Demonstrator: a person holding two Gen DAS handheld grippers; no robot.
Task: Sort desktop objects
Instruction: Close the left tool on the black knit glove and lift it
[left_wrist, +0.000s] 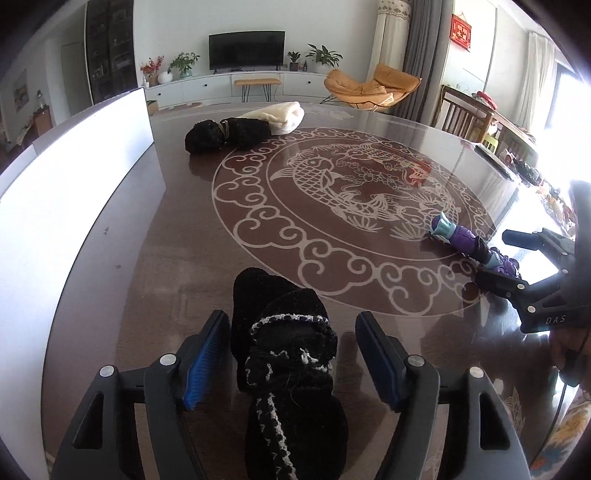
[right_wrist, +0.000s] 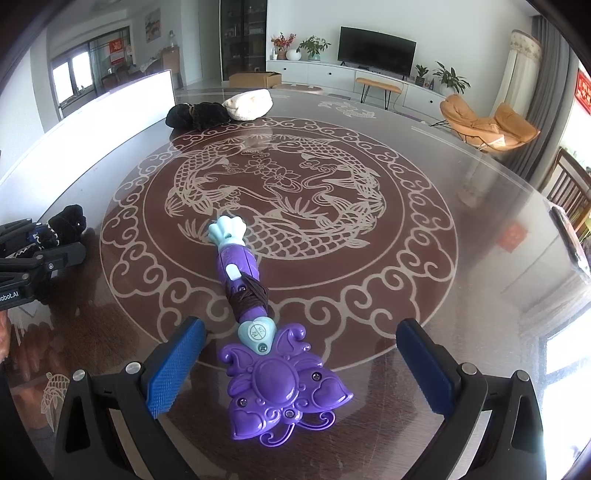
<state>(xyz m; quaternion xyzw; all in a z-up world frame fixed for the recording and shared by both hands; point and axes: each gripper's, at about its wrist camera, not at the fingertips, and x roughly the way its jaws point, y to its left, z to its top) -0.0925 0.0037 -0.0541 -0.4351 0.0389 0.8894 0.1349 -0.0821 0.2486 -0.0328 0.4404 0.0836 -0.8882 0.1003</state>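
A black knitted piece with white trim (left_wrist: 284, 354) lies on the dark round table (left_wrist: 177, 236), near its front edge. My left gripper (left_wrist: 291, 321) straddles it, open; the left pad is close to the knit and a gap shows at the right pad. In the right wrist view the same knit (right_wrist: 66, 221) sits between the left gripper's fingers (right_wrist: 62, 254). A purple toy wand with a pale blue tip (right_wrist: 243, 280) lies pointing away from me. My right gripper (right_wrist: 301, 326) stands open around its flower-shaped head, with both pads clear of it. The wand (left_wrist: 458, 240) also shows at the right of the left wrist view.
A black fuzzy bundle (left_wrist: 225, 134) and a rolled cream cloth (left_wrist: 277, 116) lie together at the table's far side. A tall white panel (left_wrist: 74, 184) runs along the left edge. Wooden chairs (left_wrist: 461, 114) stand beyond the table at the right.
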